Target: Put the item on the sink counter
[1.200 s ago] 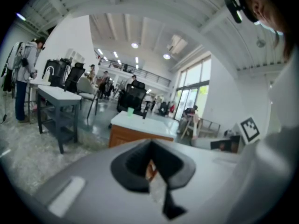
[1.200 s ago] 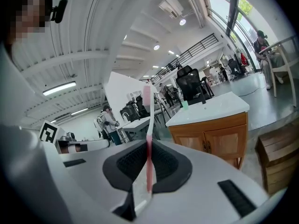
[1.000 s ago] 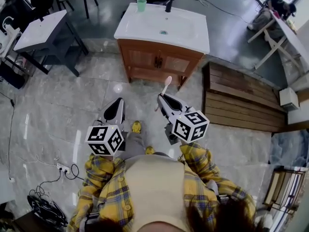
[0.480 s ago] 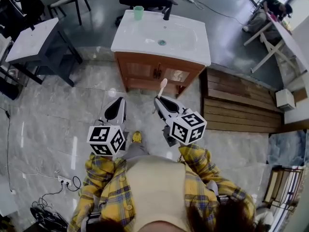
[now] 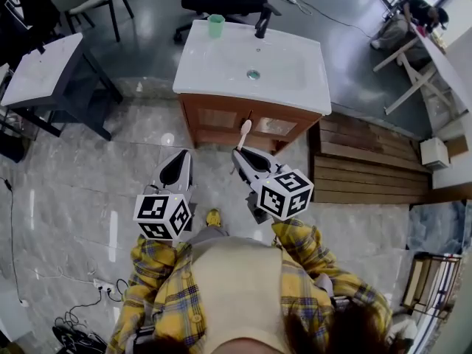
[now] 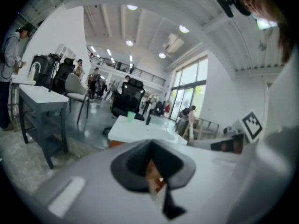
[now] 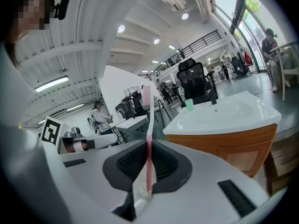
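Toothbrush, judged light, stiff and slippery, is clamped low on its handle by the right tool, short of the sink tabletop; the left tool is closed, empty.

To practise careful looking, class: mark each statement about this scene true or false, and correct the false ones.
1. The right claw is shut on a pink toothbrush. True.
2. The toothbrush lies on the sink counter. False: it is upright in the right claw, short of the counter.
3. A green cup stands at the counter's far edge, left of the black faucet. True.
4. The left claw grips a second toothbrush. False: it is shut on nothing.
5. The cabinet under the sink is grey metal. False: it is brown wood.
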